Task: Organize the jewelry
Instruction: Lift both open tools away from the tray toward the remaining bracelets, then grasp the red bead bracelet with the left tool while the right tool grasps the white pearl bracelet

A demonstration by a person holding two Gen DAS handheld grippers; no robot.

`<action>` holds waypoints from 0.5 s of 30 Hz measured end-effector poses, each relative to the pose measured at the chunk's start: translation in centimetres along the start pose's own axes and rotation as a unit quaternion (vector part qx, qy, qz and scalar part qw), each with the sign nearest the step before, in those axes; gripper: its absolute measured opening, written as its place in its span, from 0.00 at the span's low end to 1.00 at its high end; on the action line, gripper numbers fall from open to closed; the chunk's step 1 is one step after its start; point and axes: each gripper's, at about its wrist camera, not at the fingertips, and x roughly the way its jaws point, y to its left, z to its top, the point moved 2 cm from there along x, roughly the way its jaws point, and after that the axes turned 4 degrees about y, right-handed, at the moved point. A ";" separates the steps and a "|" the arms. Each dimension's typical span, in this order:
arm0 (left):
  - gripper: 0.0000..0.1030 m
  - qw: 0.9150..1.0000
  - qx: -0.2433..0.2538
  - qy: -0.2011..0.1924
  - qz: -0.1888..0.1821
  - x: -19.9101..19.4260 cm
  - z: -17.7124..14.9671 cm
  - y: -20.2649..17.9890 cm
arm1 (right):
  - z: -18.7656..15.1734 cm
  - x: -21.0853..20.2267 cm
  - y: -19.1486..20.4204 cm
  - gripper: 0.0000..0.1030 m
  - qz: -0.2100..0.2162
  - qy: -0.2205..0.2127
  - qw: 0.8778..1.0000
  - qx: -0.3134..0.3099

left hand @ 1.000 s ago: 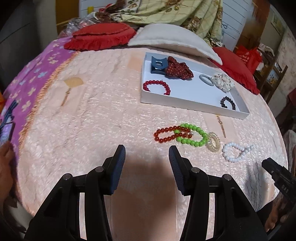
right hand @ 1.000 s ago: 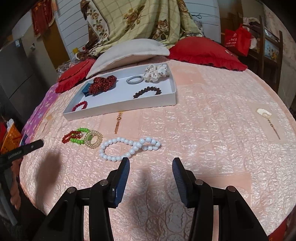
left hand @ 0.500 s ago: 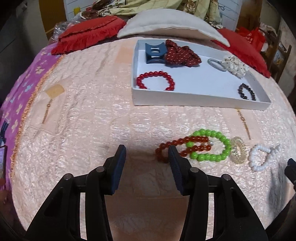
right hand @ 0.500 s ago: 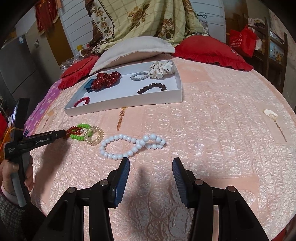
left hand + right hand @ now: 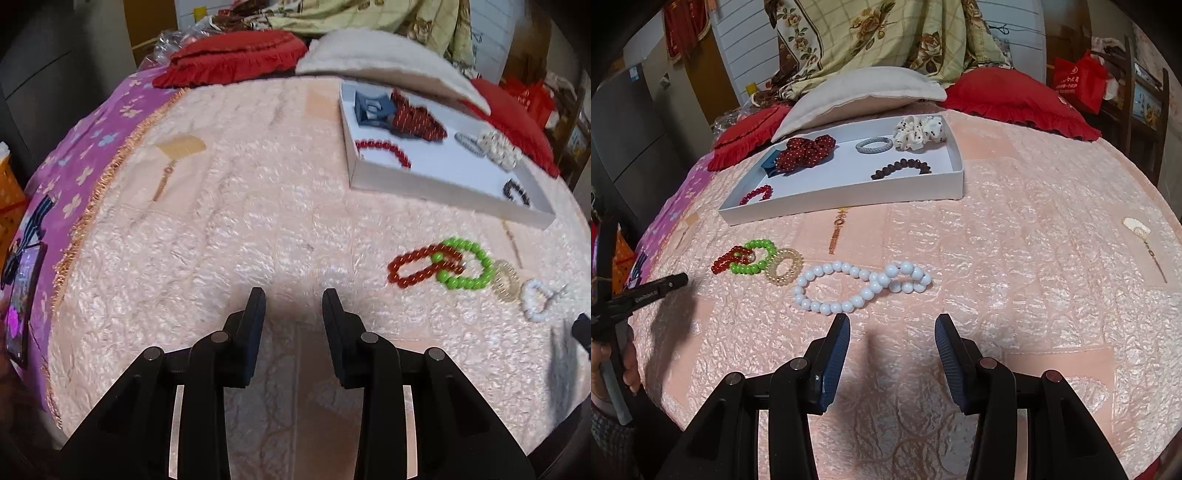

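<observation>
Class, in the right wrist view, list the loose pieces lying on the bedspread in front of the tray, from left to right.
Dark red bead bracelet → green bead bracelet → clear amber coil hair tie → white bead necklace.

Right tongs (image 5: 892, 345) open above pink bedspread (image 5: 1034, 258), just short of white bead bracelet (image 5: 860, 282).

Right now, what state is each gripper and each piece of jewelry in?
left gripper: open, empty
right gripper: open, empty
white bead necklace: on bedspread, twisted
red bracelet: overlapping green bracelet
gold hair tie: touching green bracelet
white tray: holding several pieces
</observation>
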 end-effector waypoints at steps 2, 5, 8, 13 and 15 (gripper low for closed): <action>0.30 1.000 -0.007 -0.009 -0.010 -0.5 0.5 0.1 | 0.1 0.0 0.2 0.44 0.001 0.000 1.000 -0.002; 0.31 0.999 -0.018 -0.005 -0.041 -0.4 1.3 0.4 | 0.3 0.0 0.4 0.44 0.011 0.002 1.000 0.001; 0.30 0.997 -0.020 0.007 -0.069 0.5 2.1 0.1 | 0.5 0.0 0.6 0.44 0.015 0.001 1.000 -0.002; 0.31 0.996 0.030 0.007 -0.085 1.7 2.9 -2.5 | 0.5 0.3 0.7 0.44 0.022 0.002 1.000 -0.006; 0.31 0.994 0.056 0.007 -0.094 2.1 3.1 -3.7 | 0.4 0.6 0.6 0.44 0.026 0.004 1.000 -0.005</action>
